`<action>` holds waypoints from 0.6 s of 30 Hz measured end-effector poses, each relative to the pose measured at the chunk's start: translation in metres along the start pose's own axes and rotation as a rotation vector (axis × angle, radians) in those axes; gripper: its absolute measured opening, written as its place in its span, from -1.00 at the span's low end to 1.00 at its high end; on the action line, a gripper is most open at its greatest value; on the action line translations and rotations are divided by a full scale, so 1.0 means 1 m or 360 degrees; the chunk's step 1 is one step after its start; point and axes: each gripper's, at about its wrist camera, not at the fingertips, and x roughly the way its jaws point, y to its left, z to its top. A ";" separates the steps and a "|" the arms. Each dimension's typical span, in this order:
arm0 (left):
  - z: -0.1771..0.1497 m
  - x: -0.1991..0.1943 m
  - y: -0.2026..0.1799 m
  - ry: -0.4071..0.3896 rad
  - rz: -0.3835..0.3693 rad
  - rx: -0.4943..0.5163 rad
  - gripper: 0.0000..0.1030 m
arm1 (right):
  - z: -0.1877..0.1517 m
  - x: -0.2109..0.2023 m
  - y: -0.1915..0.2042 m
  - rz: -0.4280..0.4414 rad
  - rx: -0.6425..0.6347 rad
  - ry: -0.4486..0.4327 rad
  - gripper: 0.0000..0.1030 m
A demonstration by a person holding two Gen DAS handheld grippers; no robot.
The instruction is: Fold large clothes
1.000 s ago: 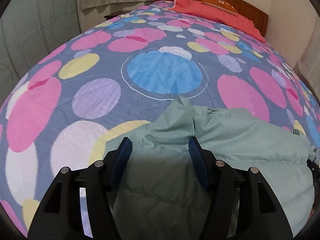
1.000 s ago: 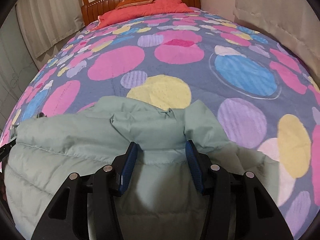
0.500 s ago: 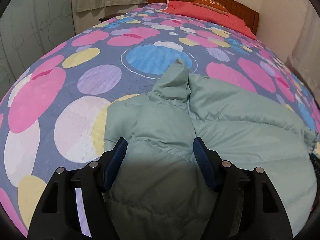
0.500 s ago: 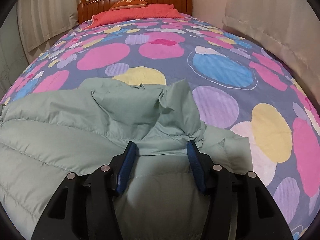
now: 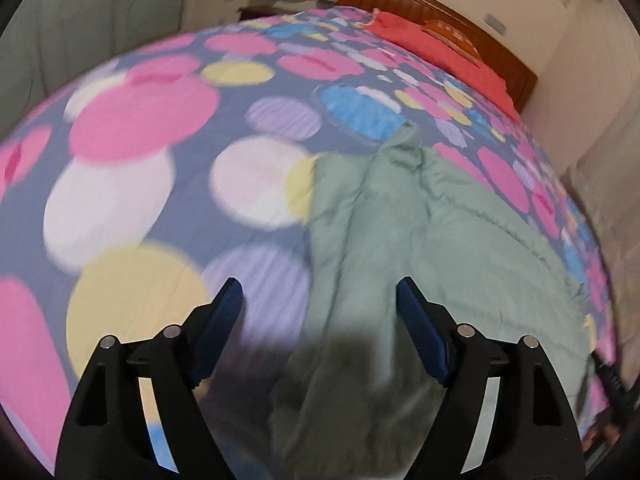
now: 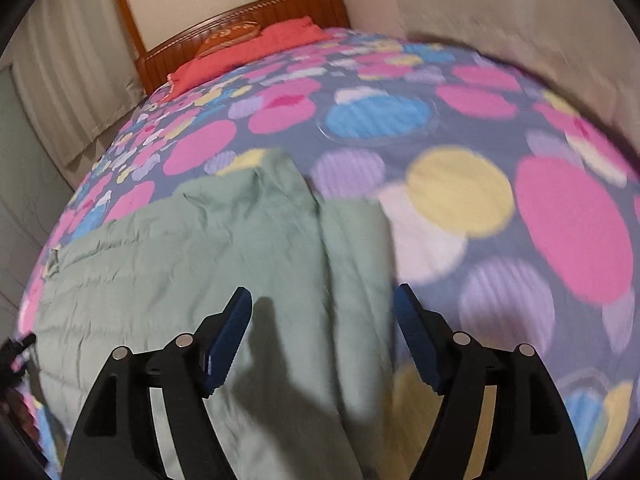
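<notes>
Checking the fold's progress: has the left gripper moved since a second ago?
Yes. The left gripper has drawn back from the wooden headboard and off the green jacket's edge, its jaws open and empty.

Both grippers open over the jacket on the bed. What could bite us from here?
1. Both views are motion-blurred, so the next grasp on the green jacket may land off its edge.
2. The left gripper straddles jacket edge and bedspread; closing might pinch both.
3. The puffy fabric is rumpled near the right gripper; the fold may spring open.

A pale green quilted jacket (image 5: 440,240) lies spread, creased, on the bed.
</notes>
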 end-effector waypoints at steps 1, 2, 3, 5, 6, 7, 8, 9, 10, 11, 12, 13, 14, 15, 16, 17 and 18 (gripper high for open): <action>-0.006 -0.002 0.007 0.0013 -0.0025 -0.0051 0.59 | -0.004 -0.001 -0.004 0.0012 0.0023 0.0015 0.41; -0.012 -0.003 0.012 0.0027 -0.0047 -0.0088 0.60 | -0.009 0.001 -0.007 0.0025 0.0041 0.0039 0.41; -0.017 -0.003 0.016 0.0044 -0.0074 -0.0118 0.60 | -0.014 0.003 -0.009 0.0028 0.0049 0.0062 0.41; -0.027 -0.003 0.020 0.0057 -0.0118 -0.0147 0.60 | -0.020 0.007 -0.012 0.0052 0.0086 0.0087 0.42; -0.030 -0.004 0.019 0.0044 -0.0128 -0.0143 0.62 | -0.022 0.009 -0.013 0.0071 0.0114 0.0096 0.45; -0.031 -0.005 0.017 0.0046 -0.0168 -0.0138 0.63 | -0.023 0.011 -0.013 0.0078 0.0128 0.0100 0.47; -0.032 -0.005 0.016 0.0050 -0.0195 -0.0143 0.63 | -0.024 0.013 -0.013 0.0084 0.0142 0.0100 0.50; -0.032 -0.004 0.015 0.0050 -0.0214 -0.0152 0.63 | -0.025 0.014 -0.013 0.0086 0.0150 0.0093 0.52; -0.032 -0.003 0.013 0.0047 -0.0210 -0.0157 0.63 | -0.026 0.014 -0.012 0.0091 0.0154 0.0089 0.53; -0.032 -0.001 0.011 0.0046 -0.0217 -0.0150 0.63 | -0.027 0.015 -0.011 0.0121 0.0155 0.0097 0.53; -0.032 0.000 0.009 0.0044 -0.0227 -0.0144 0.63 | -0.028 0.015 -0.009 0.0149 0.0153 0.0109 0.53; -0.031 0.003 0.007 0.0040 -0.0230 -0.0136 0.63 | -0.029 0.015 -0.008 0.0164 0.0147 0.0115 0.53; -0.032 0.005 0.005 0.0039 -0.0229 -0.0130 0.59 | -0.031 0.016 -0.005 0.0171 0.0132 0.0113 0.52; -0.032 0.007 0.003 0.0040 -0.0218 -0.0120 0.53 | -0.033 0.016 -0.002 0.0164 0.0110 0.0109 0.49; -0.032 0.008 0.001 0.0045 -0.0214 -0.0113 0.40 | -0.034 0.015 0.000 0.0161 0.0098 0.0105 0.44; -0.032 0.010 -0.001 0.0052 -0.0216 -0.0108 0.30 | -0.035 0.015 0.001 0.0164 0.0093 0.0098 0.27; -0.032 0.011 -0.003 0.0059 -0.0222 -0.0107 0.23 | -0.036 0.016 0.003 0.0179 0.0099 0.0099 0.11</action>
